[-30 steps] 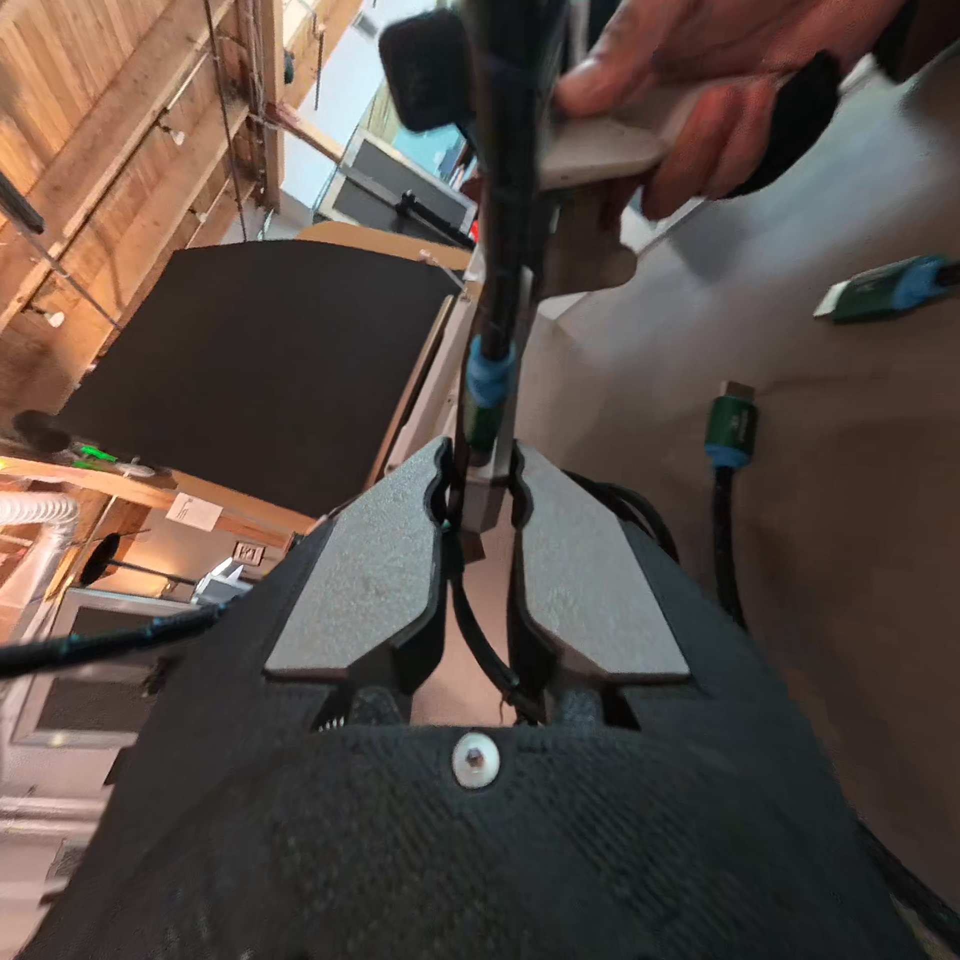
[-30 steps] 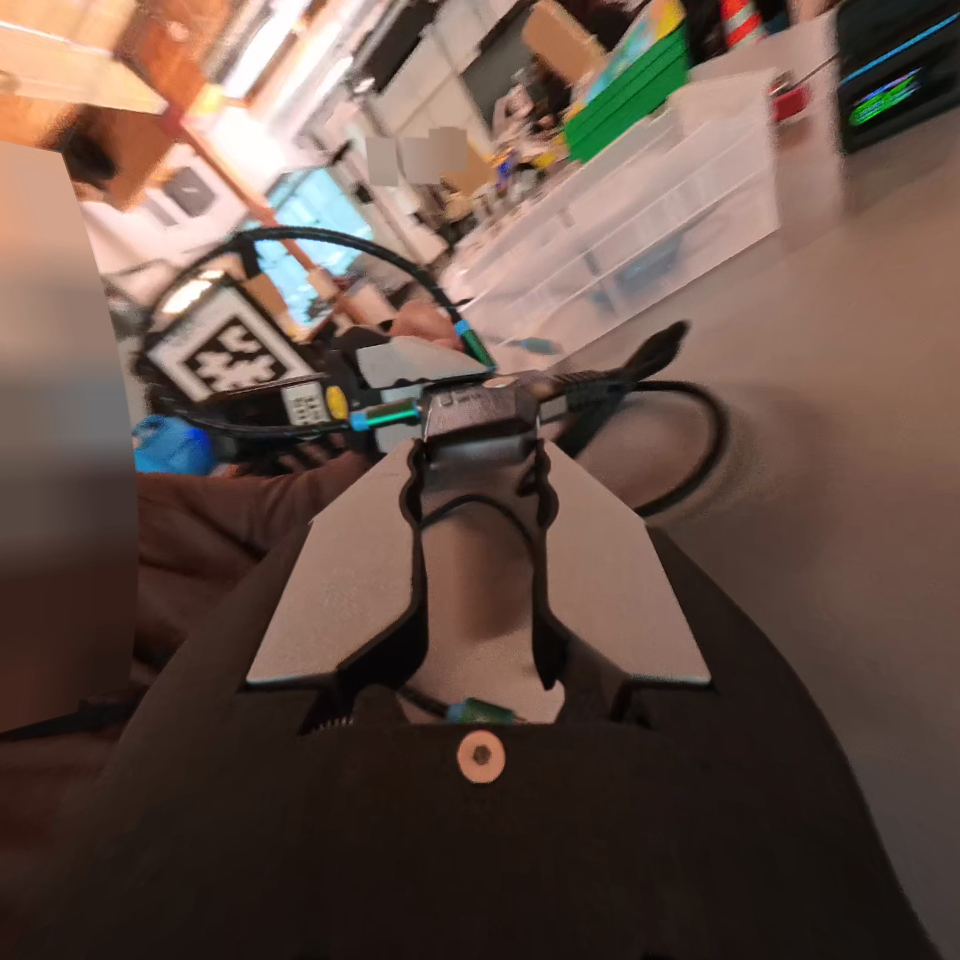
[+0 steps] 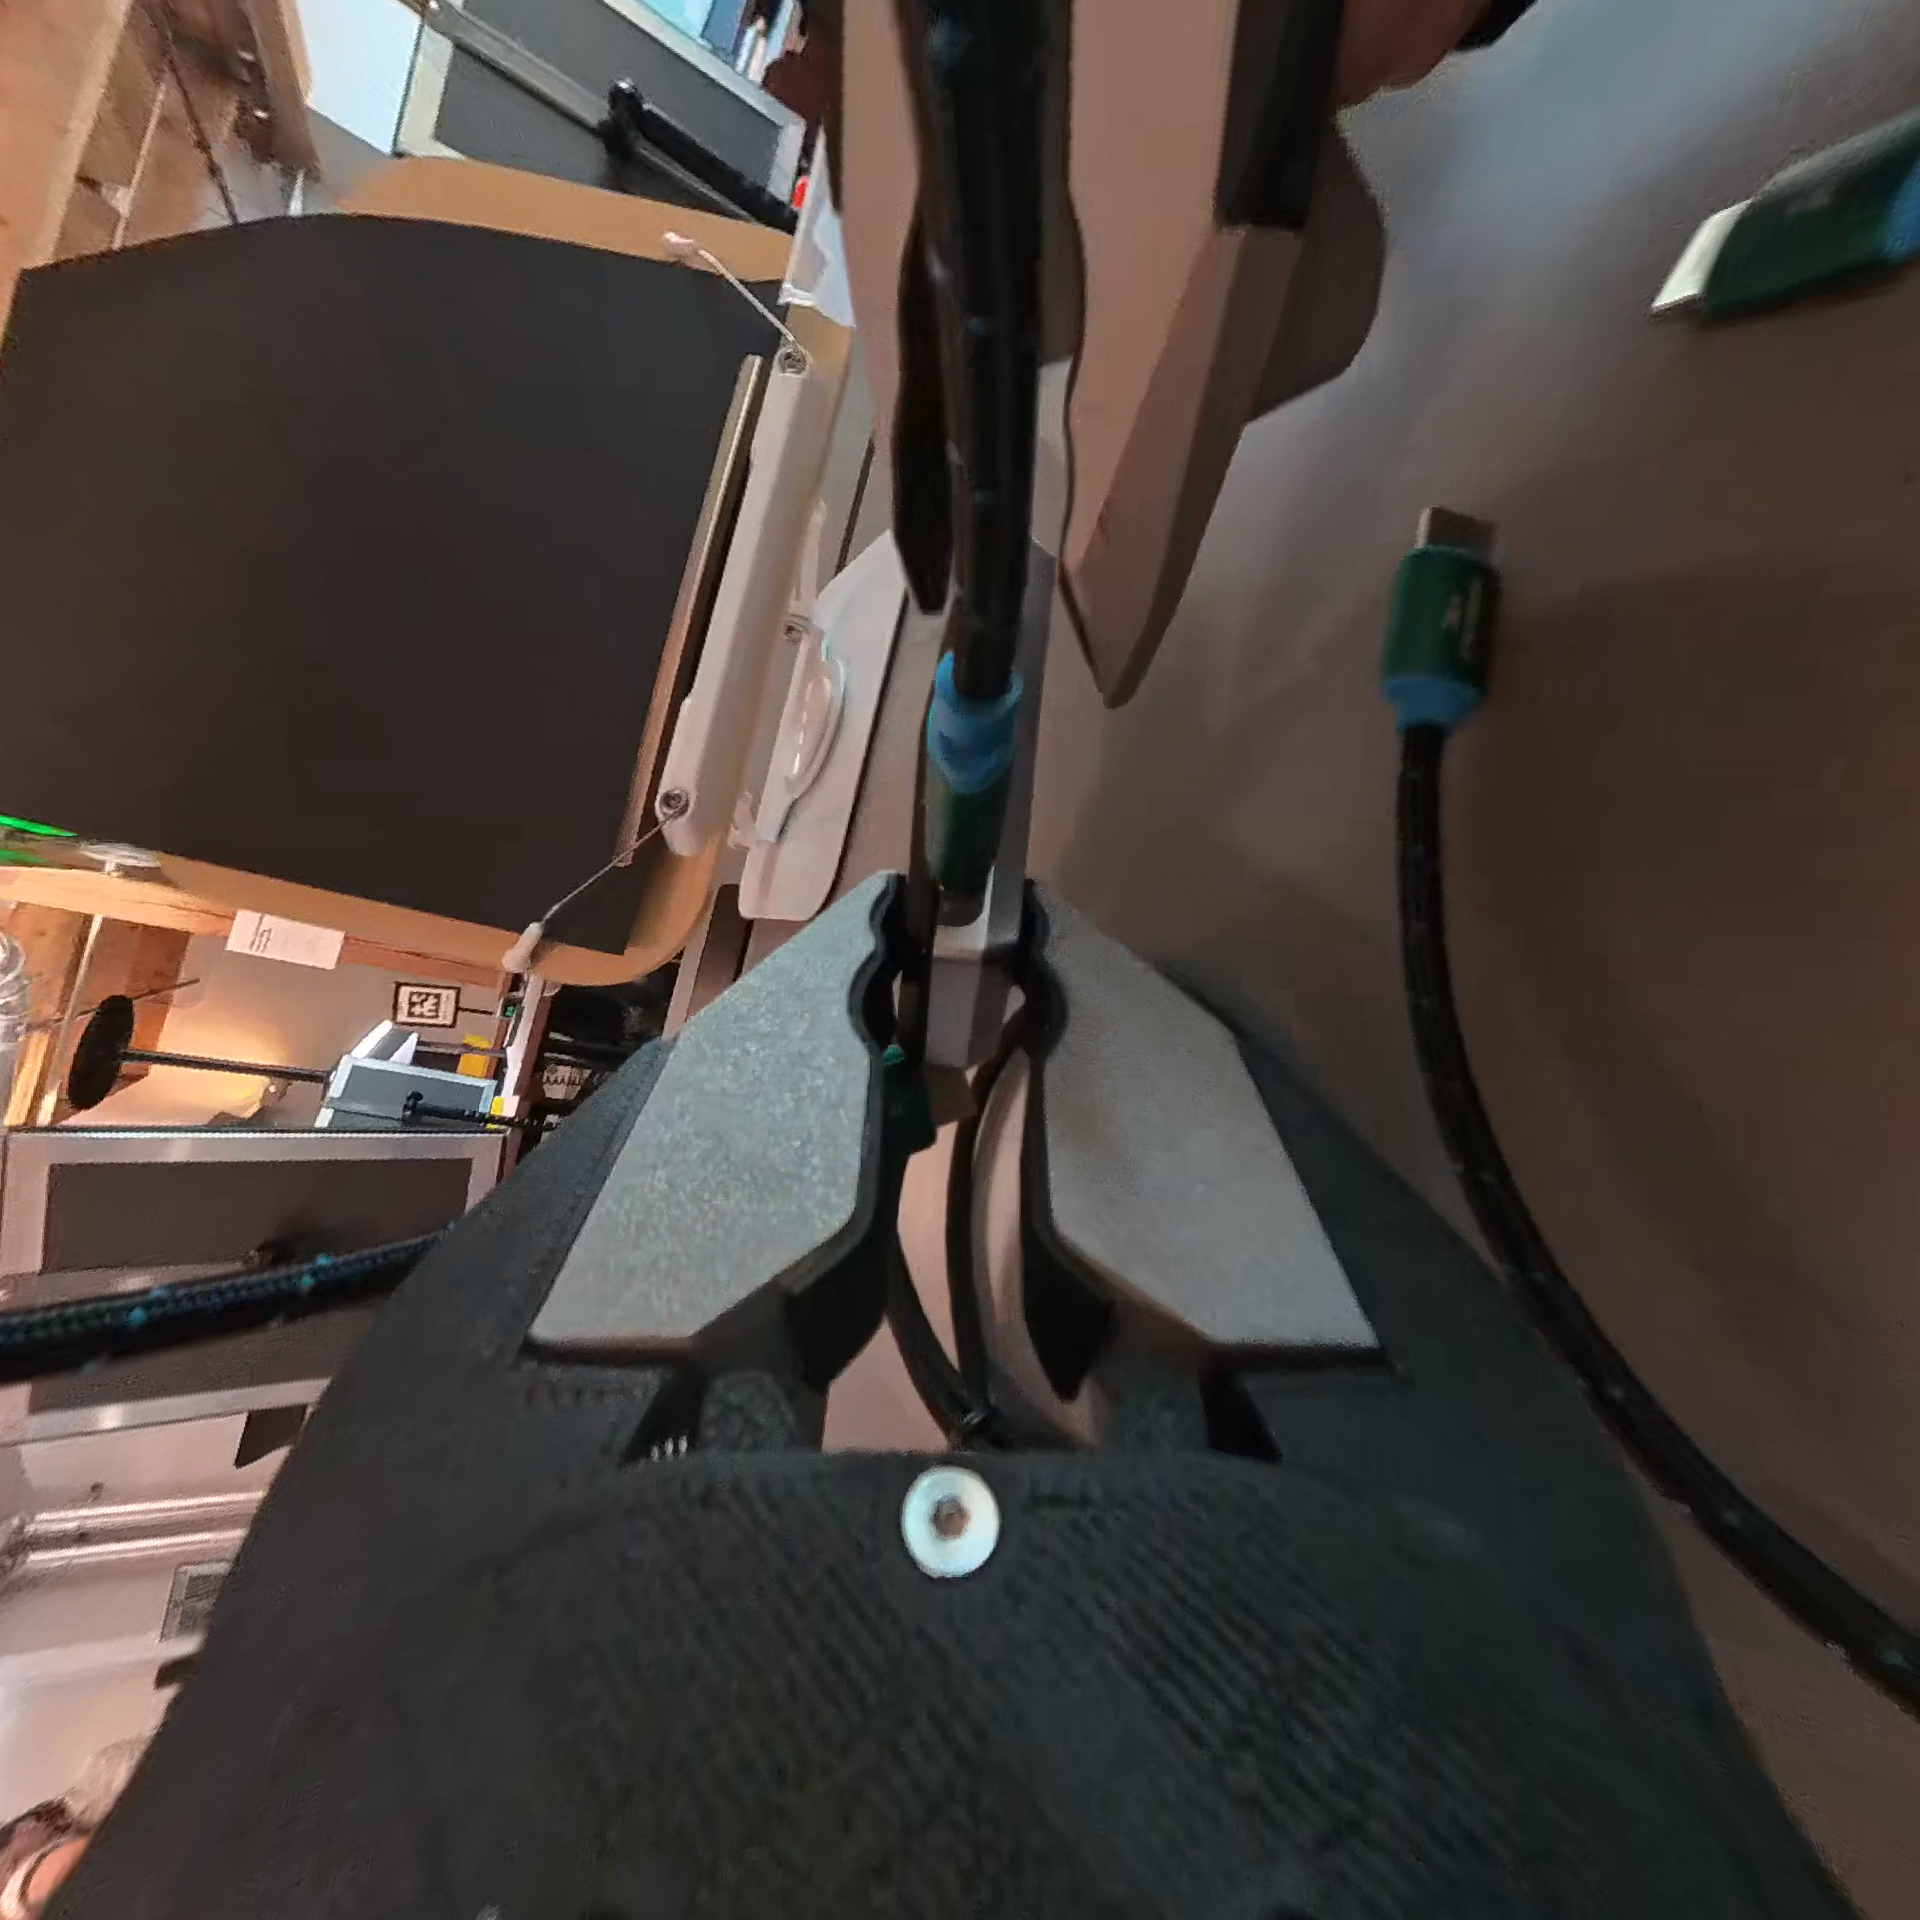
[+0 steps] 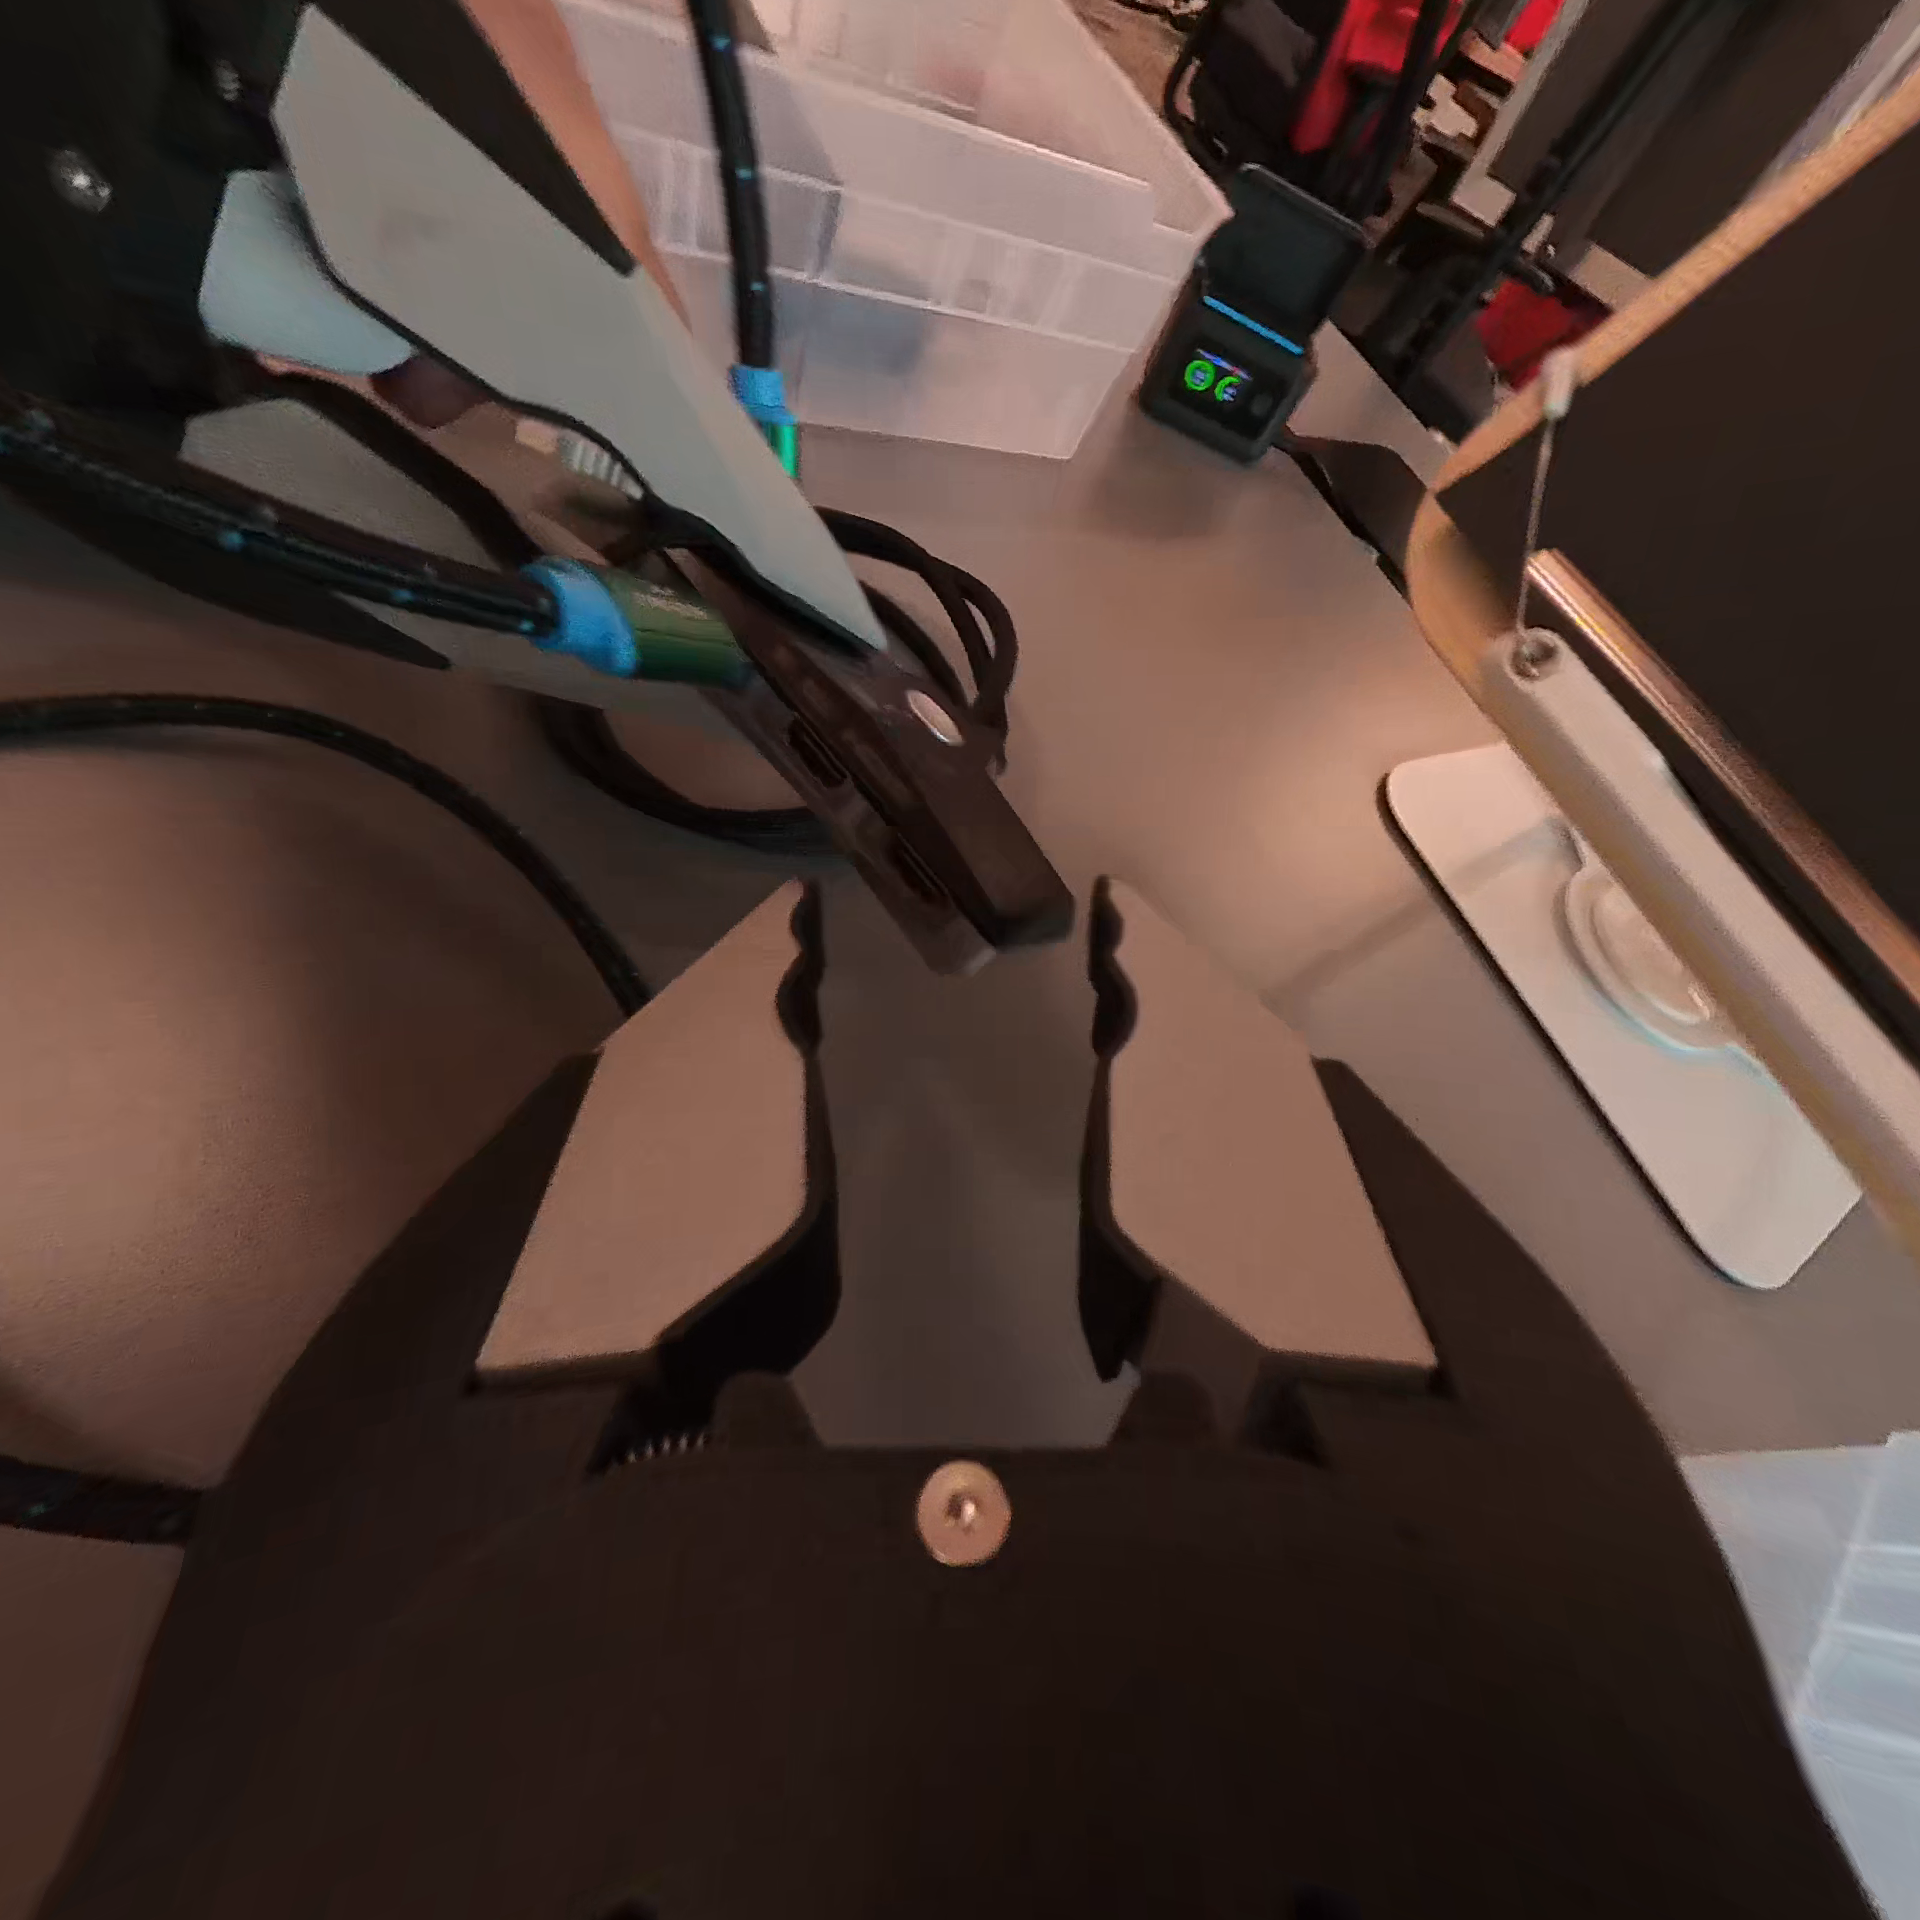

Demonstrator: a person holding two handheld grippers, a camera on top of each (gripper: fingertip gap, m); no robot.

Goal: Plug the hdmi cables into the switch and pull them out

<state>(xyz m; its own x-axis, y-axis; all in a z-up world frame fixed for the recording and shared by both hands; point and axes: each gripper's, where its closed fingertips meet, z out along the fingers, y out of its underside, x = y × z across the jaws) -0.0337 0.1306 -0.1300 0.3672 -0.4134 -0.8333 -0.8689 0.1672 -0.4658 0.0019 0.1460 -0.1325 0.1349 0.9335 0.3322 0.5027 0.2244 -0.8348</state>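
Note:
My left gripper (image 3: 961, 930) is shut on the small grey HDMI switch (image 3: 951, 1003) and holds it up off the table. A green plug with a blue collar (image 3: 968, 774) sits in the switch's far side. In the right wrist view the switch (image 4: 935, 831) shows as a dark bar with empty ports, one green plug (image 4: 665, 634) in it, clamped by a left finger (image 4: 540, 364). My right gripper (image 4: 951, 914) is open, its tips on either side of the switch's near end, not touching. A loose HDMI cable (image 3: 1439, 634) lies on the table to the right.
A second loose green plug (image 3: 1808, 239) lies at the far right. A coiled black cable (image 4: 935, 613) lies behind the switch. A clear plastic drawer box (image 4: 935, 208), a small black device with a lit screen (image 4: 1236, 343) and a black panel on a white stand base (image 4: 1621, 997) border the table.
My right gripper was shut on the switch; it has opened, let go and drawn back a little. My left gripper still holds the switch with the plug in it.

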